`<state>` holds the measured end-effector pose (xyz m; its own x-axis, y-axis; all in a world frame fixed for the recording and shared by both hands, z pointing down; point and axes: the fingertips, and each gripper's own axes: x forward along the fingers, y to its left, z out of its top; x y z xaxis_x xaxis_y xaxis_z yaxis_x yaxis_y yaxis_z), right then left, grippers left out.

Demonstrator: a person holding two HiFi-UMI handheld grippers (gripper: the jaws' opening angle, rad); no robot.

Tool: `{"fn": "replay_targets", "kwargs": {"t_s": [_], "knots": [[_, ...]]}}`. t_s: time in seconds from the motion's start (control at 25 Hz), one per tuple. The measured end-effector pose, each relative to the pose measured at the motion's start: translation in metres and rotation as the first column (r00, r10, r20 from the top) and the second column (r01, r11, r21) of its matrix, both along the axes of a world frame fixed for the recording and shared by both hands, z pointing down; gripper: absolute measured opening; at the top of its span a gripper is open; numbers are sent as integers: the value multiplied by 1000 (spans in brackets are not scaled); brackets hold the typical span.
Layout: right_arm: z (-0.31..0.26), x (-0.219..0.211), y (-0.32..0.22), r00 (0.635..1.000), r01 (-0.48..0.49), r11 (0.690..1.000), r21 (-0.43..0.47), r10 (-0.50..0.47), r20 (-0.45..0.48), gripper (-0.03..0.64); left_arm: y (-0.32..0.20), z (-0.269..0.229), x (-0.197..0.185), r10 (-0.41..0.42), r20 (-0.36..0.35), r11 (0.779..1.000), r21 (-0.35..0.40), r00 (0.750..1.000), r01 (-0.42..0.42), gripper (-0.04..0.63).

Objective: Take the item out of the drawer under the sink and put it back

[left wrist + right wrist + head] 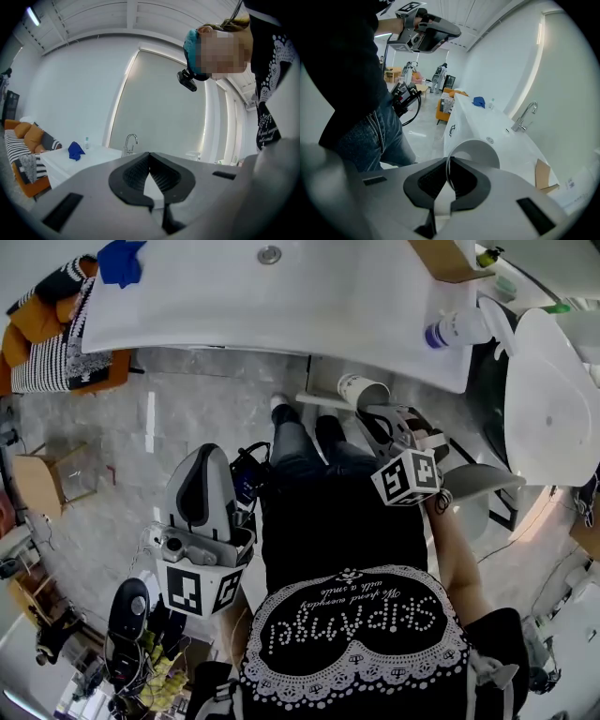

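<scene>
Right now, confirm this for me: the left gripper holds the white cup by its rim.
Not right: it is the right gripper that holds the white cup by its rim. The right gripper view shows its jaws closed on the rim.

Bright, even white light fills every view, and the long white sink bench (234,296) shines with soft glare. Fisheye bending and black corners frame both gripper views. High above the bench, a ceiling strip lamp (33,16) glows.
</scene>
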<state>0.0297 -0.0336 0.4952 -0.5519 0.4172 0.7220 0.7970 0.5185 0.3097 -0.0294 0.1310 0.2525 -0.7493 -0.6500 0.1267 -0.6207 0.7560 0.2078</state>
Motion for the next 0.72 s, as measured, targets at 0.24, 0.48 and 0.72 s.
{"fn": "replay_targets", "kwargs": {"t_s": [0.24, 0.48, 0.72], "knots": [[17, -4, 6, 999, 32, 999, 37, -32, -17, 25, 2, 2, -2, 3, -4, 1000, 17, 1000, -3, 5], [35, -8, 9, 998, 39, 997, 67, -37, -43, 25, 12, 4, 3, -16, -17, 1000, 25, 1000, 16, 5], [58, -14, 5, 996, 45, 994, 96, -38, -79, 25, 26, 10, 4, -62, -29, 998, 14, 998, 63, 5]]}}
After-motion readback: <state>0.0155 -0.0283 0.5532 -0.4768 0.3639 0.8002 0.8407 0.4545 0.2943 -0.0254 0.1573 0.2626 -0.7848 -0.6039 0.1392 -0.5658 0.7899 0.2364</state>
